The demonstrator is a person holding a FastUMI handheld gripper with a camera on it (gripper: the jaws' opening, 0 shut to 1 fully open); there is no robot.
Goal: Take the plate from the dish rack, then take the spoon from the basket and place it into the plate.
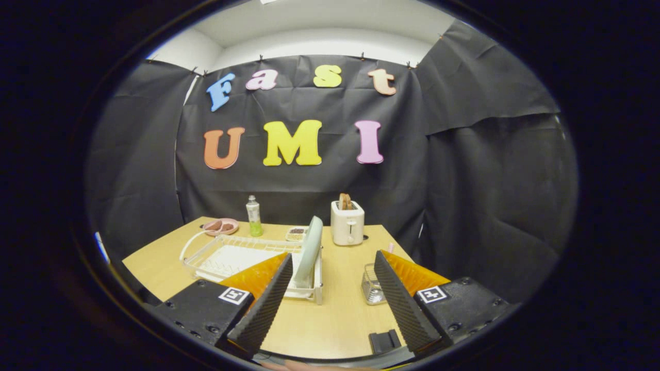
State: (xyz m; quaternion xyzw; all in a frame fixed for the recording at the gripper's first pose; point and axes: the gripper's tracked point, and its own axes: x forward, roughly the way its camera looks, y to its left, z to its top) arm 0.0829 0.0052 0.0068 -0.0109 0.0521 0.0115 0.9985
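A pale green plate (310, 251) stands on edge in the right end of the white dish rack (242, 253), just beyond my left finger. A small wire basket (372, 285) sits on the table beside my right finger, partly hidden by it; the spoon inside cannot be made out. My gripper (330, 268) is held above the near part of the table, open, with nothing between its fingers.
On the wooden table (330, 309) stand a white toaster (347, 222) with bread in it, a green bottle (253, 216), a pink dish (220, 226) holding food and a small tray (296, 234). Black cloth walls close the booth behind and at both sides.
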